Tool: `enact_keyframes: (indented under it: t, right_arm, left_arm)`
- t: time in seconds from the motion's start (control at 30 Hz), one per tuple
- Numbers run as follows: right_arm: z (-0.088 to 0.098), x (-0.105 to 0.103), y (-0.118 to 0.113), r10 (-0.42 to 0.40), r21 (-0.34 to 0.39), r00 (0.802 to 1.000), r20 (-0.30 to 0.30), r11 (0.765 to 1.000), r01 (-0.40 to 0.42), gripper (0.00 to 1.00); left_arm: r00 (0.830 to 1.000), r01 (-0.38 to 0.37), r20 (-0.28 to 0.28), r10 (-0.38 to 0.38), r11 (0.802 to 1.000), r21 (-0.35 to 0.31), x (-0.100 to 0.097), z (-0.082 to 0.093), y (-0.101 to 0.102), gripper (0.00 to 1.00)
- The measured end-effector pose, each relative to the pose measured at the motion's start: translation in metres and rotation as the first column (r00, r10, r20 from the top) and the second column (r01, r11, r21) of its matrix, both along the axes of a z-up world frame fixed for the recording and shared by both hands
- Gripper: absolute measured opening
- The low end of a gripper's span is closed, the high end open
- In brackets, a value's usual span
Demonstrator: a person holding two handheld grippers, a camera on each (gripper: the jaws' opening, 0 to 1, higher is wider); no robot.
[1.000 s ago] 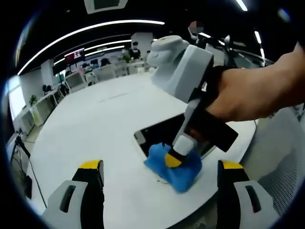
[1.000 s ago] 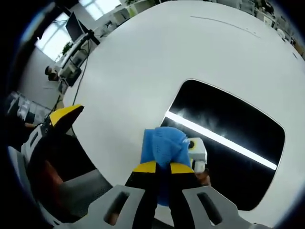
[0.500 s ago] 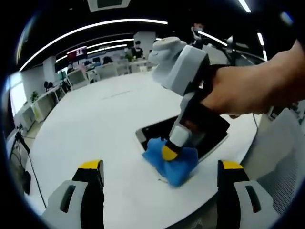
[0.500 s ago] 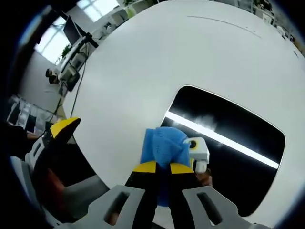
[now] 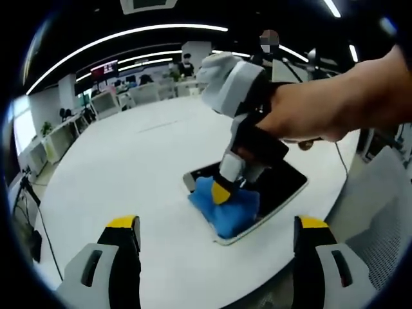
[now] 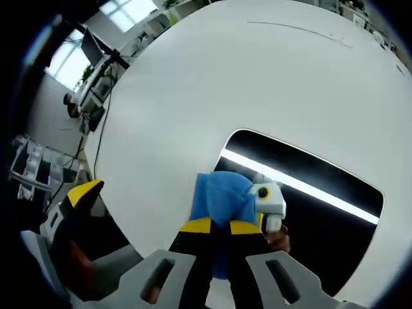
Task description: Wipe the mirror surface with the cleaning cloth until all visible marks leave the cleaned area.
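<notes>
In the left gripper view, the left gripper (image 5: 215,270) hangs over the near edge of a white round table (image 5: 129,167), its yellow-tipped fingers (image 5: 122,225) spread wide with nothing between them. Beyond them a dark rectangular mirror (image 5: 280,183) lies flat on the table, near its edge. A person's hand (image 5: 309,116) comes in from the right holding the right gripper (image 5: 221,192), which points down and presses a bunched blue cloth (image 5: 228,206) onto the mirror's near left end. The cloth covers that end of the glass and touches the mirror's pale rim. Desks, monitors and ceiling light strips of an open office (image 5: 122,77) curve across the background.

In the right gripper view, the right gripper (image 6: 215,226) rises from the bottom, its fingers (image 6: 195,226) drawn close together and clamped on the cloth (image 6: 222,196), which bulges out above the yellow tips. The cloth sits on the lower left part of the mirror (image 6: 315,212), right at its rounded border with the table (image 6: 212,77). The black glass reflects a bright ceiling strip running across it and, just beside the cloth, a white gripper part. At the lower left, off the table's edge, the left gripper's yellow fingertip (image 6: 84,192) shows; from here its opening cannot be judged. Office furniture lies beyond the table at upper left.
</notes>
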State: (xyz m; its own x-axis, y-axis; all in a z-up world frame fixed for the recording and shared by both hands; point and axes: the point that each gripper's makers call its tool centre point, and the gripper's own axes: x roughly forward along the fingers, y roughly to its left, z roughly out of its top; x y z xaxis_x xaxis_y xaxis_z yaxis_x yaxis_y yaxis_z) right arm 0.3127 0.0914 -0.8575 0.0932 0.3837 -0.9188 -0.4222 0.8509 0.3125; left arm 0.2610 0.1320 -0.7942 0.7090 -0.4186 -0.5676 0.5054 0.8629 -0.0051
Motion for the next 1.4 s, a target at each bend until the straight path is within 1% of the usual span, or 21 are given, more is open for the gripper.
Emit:
enact_keyframes:
  t: [0.03, 0.17, 0.2, 0.23, 0.27, 0.3, 0.33, 0.37, 0.43, 0.47, 0.5, 0.57, 0.6, 0.63, 0.7, 0.73, 0.9, 0.93, 1.0, 1.07, 1.4]
  right_arm:
    - [0.001, 0.003, -0.001, 0.008, -0.003, 1.000, 0.017, 1.000, -0.008, 0.01]
    - [-0.001, 0.008, 0.000, -0.002, 0.006, 1.000, -0.006, 1.000, 0.002, 0.01]
    - [-0.002, 0.016, -0.001, 0.011, 0.003, 0.999, 0.036, 1.000, -0.011, 0.01]
    - [-0.002, 0.012, 0.000, 0.000, 0.006, 1.000, 0.008, 1.000, 0.000, 0.01]
    - [-0.002, 0.014, 0.001, -0.011, 0.010, 1.000, 0.000, 1.000, 0.011, 0.01]
    - [-0.002, 0.018, 0.001, 0.000, 0.005, 1.000, 0.018, 1.000, 0.000, 0.01]
    - [-0.003, 0.018, 0.002, -0.013, 0.007, 1.000, -0.009, 1.000, 0.013, 0.01]
    - [-0.003, 0.026, 0.001, 0.005, 0.002, 0.999, 0.038, 1.000, -0.005, 0.01]
    - [-0.002, 0.022, 0.002, -0.015, 0.008, 1.000, -0.001, 1.000, 0.015, 0.02]
    - [-0.002, 0.027, 0.000, 0.003, -0.001, 0.999, 0.032, 1.000, -0.003, 0.02]
    - [-0.001, 0.025, 0.001, -0.008, 0.002, 1.000, 0.006, 1.000, 0.008, 0.02]
    - [0.000, 0.029, 0.001, -0.002, 0.000, 1.000, 0.021, 1.000, 0.002, 0.02]
    - [-0.001, 0.029, 0.002, -0.004, 0.000, 1.000, 0.011, 1.000, 0.004, 0.02]
    - [0.000, 0.033, 0.001, 0.003, -0.002, 1.000, 0.030, 1.000, -0.002, 0.02]
    - [0.000, 0.034, 0.002, -0.008, 0.000, 1.000, 0.012, 1.000, 0.008, 0.02]
    - [0.001, 0.038, 0.003, 0.004, -0.006, 0.999, 0.034, 1.000, -0.003, 0.02]
    - [0.001, 0.046, 0.004, 0.021, -0.018, 0.999, 0.041, 1.000, -0.020, 0.02]
    - [0.001, 0.052, 0.002, 0.045, -0.033, 0.996, 0.079, 0.999, -0.043, 0.02]
    - [0.001, 0.051, 0.003, 0.037, -0.031, 0.998, 0.052, 0.999, -0.036, 0.02]
    - [0.004, 0.055, 0.002, 0.046, -0.039, 0.996, 0.078, 0.998, -0.043, 0.02]
    - [-0.003, 0.082, 0.008, 0.010, -0.036, 0.997, 0.076, 0.999, -0.007, 0.03]
  left_arm:
    - [1.000, -0.002, -0.002, 0.002, 1.000, -0.002, 0.000, 0.000, 0.000, 0.99]
    - [1.000, -0.013, 0.006, 0.013, 1.000, -0.017, 0.000, 0.003, 0.000, 0.99]
    - [1.000, -0.017, 0.003, 0.017, 1.000, -0.022, 0.000, 0.003, 0.000, 0.99]
    - [1.000, -0.017, 0.004, 0.017, 1.000, -0.020, 0.000, 0.003, 0.000, 0.99]
    - [1.000, -0.016, 0.005, 0.016, 1.000, -0.017, 0.000, 0.003, 0.001, 0.99]
    - [1.000, -0.014, 0.006, 0.014, 1.000, -0.014, 0.000, 0.003, 0.001, 0.99]
    - [1.000, -0.012, 0.008, 0.012, 1.000, -0.006, 0.000, 0.003, 0.001, 0.99]
    - [1.000, -0.011, 0.009, 0.011, 1.000, -0.006, 0.000, 0.003, 0.001, 0.99]
    - [1.000, -0.011, 0.014, 0.011, 1.000, 0.000, 0.001, 0.003, 0.002, 0.99]
    - [1.000, -0.013, 0.012, 0.013, 1.000, -0.002, 0.001, 0.003, 0.002, 0.99]
    - [1.000, -0.013, 0.008, 0.013, 1.000, -0.005, 0.000, 0.002, 0.002, 0.99]
    - [1.000, -0.012, 0.009, 0.012, 1.000, 0.000, 0.000, 0.002, 0.002, 0.99]
    - [1.000, -0.012, 0.007, 0.012, 1.000, 0.000, 0.000, 0.002, 0.002, 0.99]
    - [1.000, -0.012, 0.007, 0.012, 1.000, 0.001, 0.000, 0.002, 0.002, 0.99]
    - [1.000, -0.014, 0.009, 0.014, 1.000, -0.001, 0.000, 0.002, 0.002, 0.99]
    - [1.000, -0.016, 0.007, 0.016, 1.000, 0.001, 0.000, 0.002, 0.002, 0.99]
    - [1.000, 0.002, 0.001, -0.002, 1.000, 0.014, -0.001, 0.001, 0.000, 0.99]
    - [1.000, 0.000, 0.001, 0.000, 1.000, 0.014, -0.001, 0.000, 0.000, 0.99]
    - [1.000, -0.002, 0.000, 0.002, 1.000, 0.013, 0.000, 0.000, 0.001, 0.99]
    - [1.000, -0.001, 0.000, 0.001, 1.000, 0.015, 0.000, -0.001, 0.000, 0.99]
    - [1.000, 0.014, -0.006, -0.014, 1.000, 0.026, -0.002, -0.003, 0.000, 0.99]
